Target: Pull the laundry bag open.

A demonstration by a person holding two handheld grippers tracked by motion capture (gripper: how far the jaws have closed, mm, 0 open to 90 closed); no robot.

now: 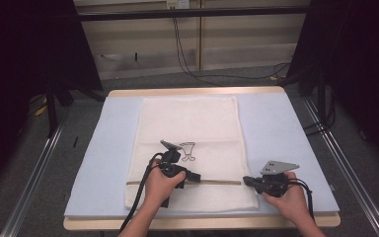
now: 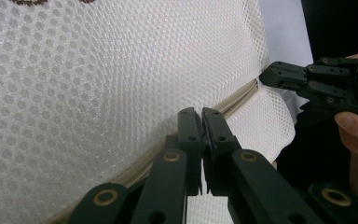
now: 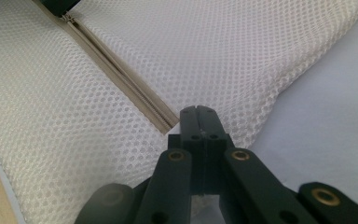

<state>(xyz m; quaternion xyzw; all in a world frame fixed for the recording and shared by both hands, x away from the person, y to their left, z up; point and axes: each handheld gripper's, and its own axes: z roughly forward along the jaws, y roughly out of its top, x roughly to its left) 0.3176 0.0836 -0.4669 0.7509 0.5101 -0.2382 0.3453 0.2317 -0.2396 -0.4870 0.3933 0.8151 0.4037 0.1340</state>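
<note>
White mesh makes up the bag [image 1: 190, 148], which lies flat on the blue mat [image 1: 281, 133] over the table [image 1: 197, 92], its near end toward the person. Whether anything is inside cannot be told; the weave hides it. A small dark print [image 1: 187, 150] sits mid-bag, too small to read. The beige zipper [image 1: 217, 182] runs across the near end. The left gripper [image 2: 201, 112] is clenched on the zipper line; what its tips pinch is hidden beneath them. The right gripper [image 3: 198, 111] is clamped on the zipper's end at the bag's right edge, its tips covering the fabric there.
</note>
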